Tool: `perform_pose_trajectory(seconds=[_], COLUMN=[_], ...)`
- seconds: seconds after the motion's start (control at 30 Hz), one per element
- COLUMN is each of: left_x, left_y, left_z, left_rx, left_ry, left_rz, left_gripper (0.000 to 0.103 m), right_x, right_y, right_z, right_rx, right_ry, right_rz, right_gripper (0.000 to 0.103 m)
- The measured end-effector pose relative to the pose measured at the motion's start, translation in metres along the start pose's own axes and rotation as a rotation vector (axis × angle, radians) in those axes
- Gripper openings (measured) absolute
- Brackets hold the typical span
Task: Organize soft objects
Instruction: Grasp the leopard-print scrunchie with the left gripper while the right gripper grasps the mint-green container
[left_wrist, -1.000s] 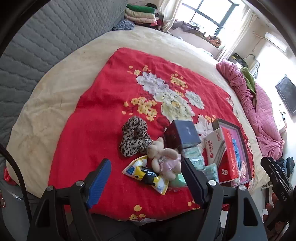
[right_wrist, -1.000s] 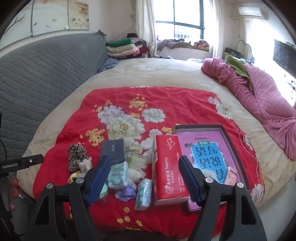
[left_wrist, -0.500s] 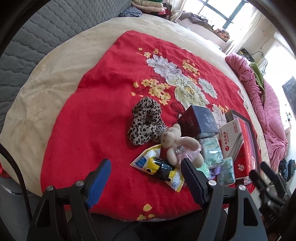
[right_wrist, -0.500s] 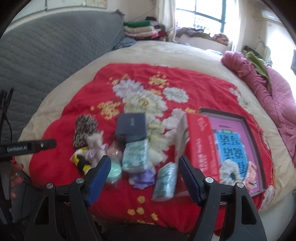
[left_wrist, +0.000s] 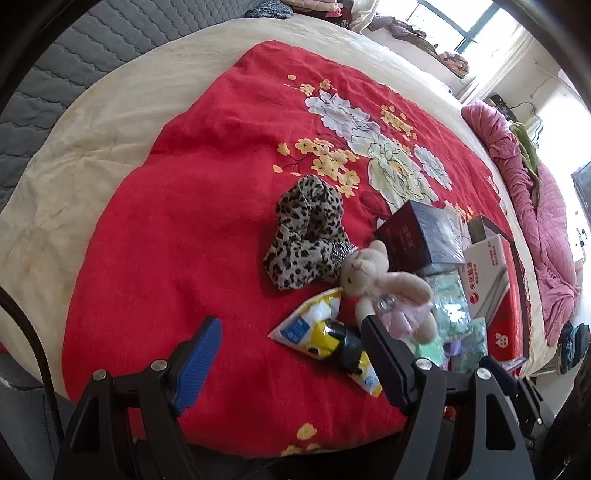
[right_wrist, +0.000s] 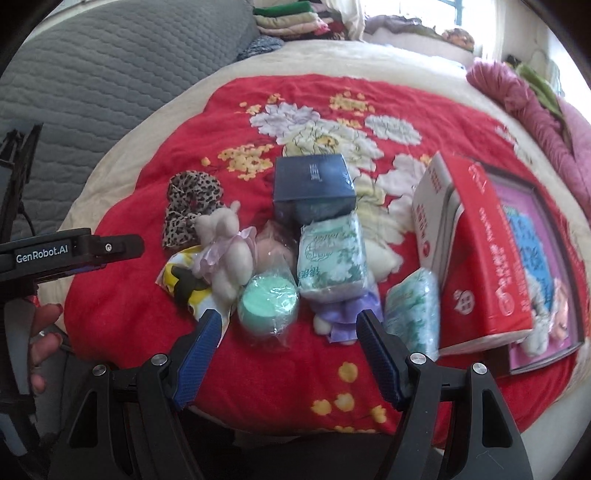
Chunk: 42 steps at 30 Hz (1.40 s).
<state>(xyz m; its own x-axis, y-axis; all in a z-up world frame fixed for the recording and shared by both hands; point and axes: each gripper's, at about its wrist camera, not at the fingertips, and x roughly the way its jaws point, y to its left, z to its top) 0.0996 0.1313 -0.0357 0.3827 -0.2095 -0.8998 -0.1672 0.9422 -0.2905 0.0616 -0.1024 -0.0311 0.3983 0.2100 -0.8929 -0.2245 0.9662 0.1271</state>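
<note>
A pile of items lies on a red flowered blanket (left_wrist: 184, 221). A beige plush rabbit (left_wrist: 384, 284) in a pink dress lies beside a leopard-print cloth (left_wrist: 306, 236) and a yellow snack packet (left_wrist: 325, 339). My left gripper (left_wrist: 291, 332) hangs open above the blanket just left of the rabbit, nothing between its fingers. In the right wrist view the rabbit (right_wrist: 225, 251), a wrapped green puff (right_wrist: 267, 306), tissue packs (right_wrist: 332, 254), a small purple plush (right_wrist: 343, 314) and a dark blue box (right_wrist: 314, 184) sit together. My right gripper (right_wrist: 288, 325) is open above the green puff.
A red and white tissue carton (right_wrist: 476, 251) leans on a framed pink picture book (right_wrist: 535, 251) at the right. A pink quilt (left_wrist: 535, 206) lies along the bed's far right. A grey padded headboard (right_wrist: 92, 74) and folded clothes (right_wrist: 288, 18) are behind. A hand (right_wrist: 40, 339) holds the left gripper.
Both grippers have dropped closer to the blanket, so the pile looks larger. The right view has tilted down toward the green puff. Both jaws stay equally wide.
</note>
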Motion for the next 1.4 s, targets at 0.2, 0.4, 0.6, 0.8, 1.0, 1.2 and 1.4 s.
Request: perform_pose_trajectory(seconds=[0.2, 0.4, 0.6, 0.8, 1.0, 1.2, 1.4], left_x=[0.018, 0.034, 0.046, 0.058, 0.074, 0.081, 0.082], left_y=[-0.002, -0.001, 0.012, 0.02, 0.02, 0.013, 0.011], left_z=[0.016, 0.032, 0.047, 0.055, 0.055, 0.057, 0.061], left_rx=[0.009, 0.005, -0.034, -0.062, -0.069, -0.046, -0.041], left_ry=[0.005, -0.003, -0.007, 0.002, 0.013, 0.003, -0.01], left_rz=[0.016, 0.03, 0.042, 0.05, 0.074, 0.098, 0.114], left_gripper=[0.077, 0.077, 0.077, 0.077, 0.077, 0.077, 0.067], right_x=[0.01, 0.023, 0.03, 0.04, 0.047, 0.052, 0.05], right_y=[-0.007, -0.006, -0.008, -0.005, -0.003, 0.0, 0.002], right_z=[0.0, -0.004, -0.003, -0.003, -0.001, 0.002, 0.002], right_rx=[0.036, 0.05, 0.082, 0.091, 0.094, 0.084, 0.07], right_ry=[0.019, 0.043, 0.04, 0.056, 0.063, 0.052, 0.027], right_rz=[0.017, 0.027, 0.035, 0.052, 0.045, 0.037, 0.042], right_gripper=[0.076, 0.076, 0.076, 0.076, 0.069, 0.059, 0.044])
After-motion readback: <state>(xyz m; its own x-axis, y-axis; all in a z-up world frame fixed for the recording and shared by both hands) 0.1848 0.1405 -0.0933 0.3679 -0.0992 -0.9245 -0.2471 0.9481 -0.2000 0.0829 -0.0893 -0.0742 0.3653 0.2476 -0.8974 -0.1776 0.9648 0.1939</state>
